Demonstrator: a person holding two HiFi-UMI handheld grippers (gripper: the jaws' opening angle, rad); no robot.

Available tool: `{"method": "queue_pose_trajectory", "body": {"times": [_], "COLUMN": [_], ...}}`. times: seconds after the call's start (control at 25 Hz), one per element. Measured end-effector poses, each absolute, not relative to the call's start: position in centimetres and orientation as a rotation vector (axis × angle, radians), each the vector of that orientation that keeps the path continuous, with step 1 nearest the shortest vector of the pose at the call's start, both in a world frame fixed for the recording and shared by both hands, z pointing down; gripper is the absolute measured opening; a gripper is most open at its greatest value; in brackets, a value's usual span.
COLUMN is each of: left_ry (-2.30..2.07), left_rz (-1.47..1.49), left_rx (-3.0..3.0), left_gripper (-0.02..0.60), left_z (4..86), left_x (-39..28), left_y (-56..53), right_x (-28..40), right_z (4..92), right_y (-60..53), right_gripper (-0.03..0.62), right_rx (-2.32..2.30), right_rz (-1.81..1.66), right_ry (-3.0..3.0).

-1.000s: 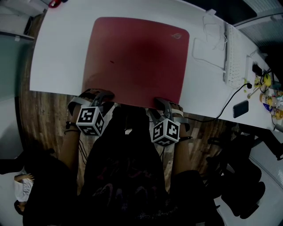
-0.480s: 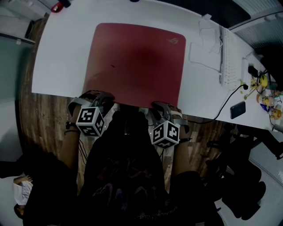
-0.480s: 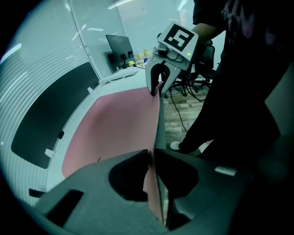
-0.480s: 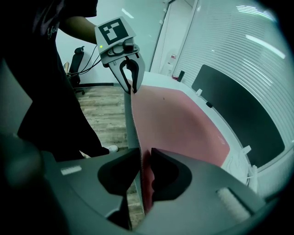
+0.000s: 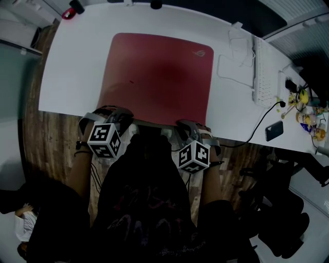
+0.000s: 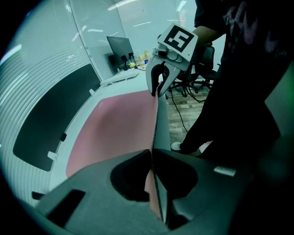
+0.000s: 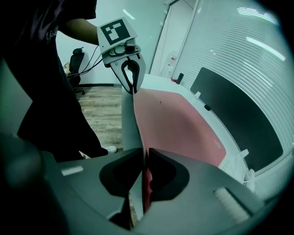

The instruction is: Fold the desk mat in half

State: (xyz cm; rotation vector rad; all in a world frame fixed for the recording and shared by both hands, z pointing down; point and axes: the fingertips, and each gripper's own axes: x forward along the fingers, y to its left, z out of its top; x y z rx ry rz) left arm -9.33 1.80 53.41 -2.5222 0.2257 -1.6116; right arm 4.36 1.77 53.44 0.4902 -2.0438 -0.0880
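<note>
A dark red desk mat [image 5: 157, 77] lies flat on the white table [image 5: 72, 77], its near edge at the table's front. My left gripper [image 5: 117, 117] holds the mat's near left corner and my right gripper [image 5: 188, 127] the near right corner. In the left gripper view the jaws [image 6: 153, 166] have just been closing and pinch the thin mat edge [image 6: 155, 119]. In the right gripper view the jaws [image 7: 143, 167] have likewise been closing and press on the edge [image 7: 137, 119]. The held edge stands lifted off the table between the two grippers.
A white keyboard [image 5: 264, 72], white cables [image 5: 234, 51], a black phone [image 5: 272, 131] and small bottles [image 5: 308, 110] lie at the table's right. A red object [image 5: 69, 11] sits at the far left corner. Office chairs [image 5: 280, 210] stand on the wooden floor at right.
Both grippers have risen a little with the mat's near edge between their jaws. The head view has shifted, so the table sits lower in the picture.
</note>
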Motion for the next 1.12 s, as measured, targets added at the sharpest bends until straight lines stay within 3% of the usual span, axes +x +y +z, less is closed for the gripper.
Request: {"method": "queue_pose_trajectory", "body": {"times": [1.12], "left_ry": [0.153], "left_rz": [-1.611], "left_rx": [-2.488], "left_gripper": [0.021], "left_z": [50.2], "left_x": [-9.1], "left_y": [-3.2], "right_x": [4.6], "right_z": [50.0], "right_y": [-3.9], "right_gripper": [0.048], "right_rx": [0.429], "right_rz": [-0.160], "right_ry": [-2.042]}}
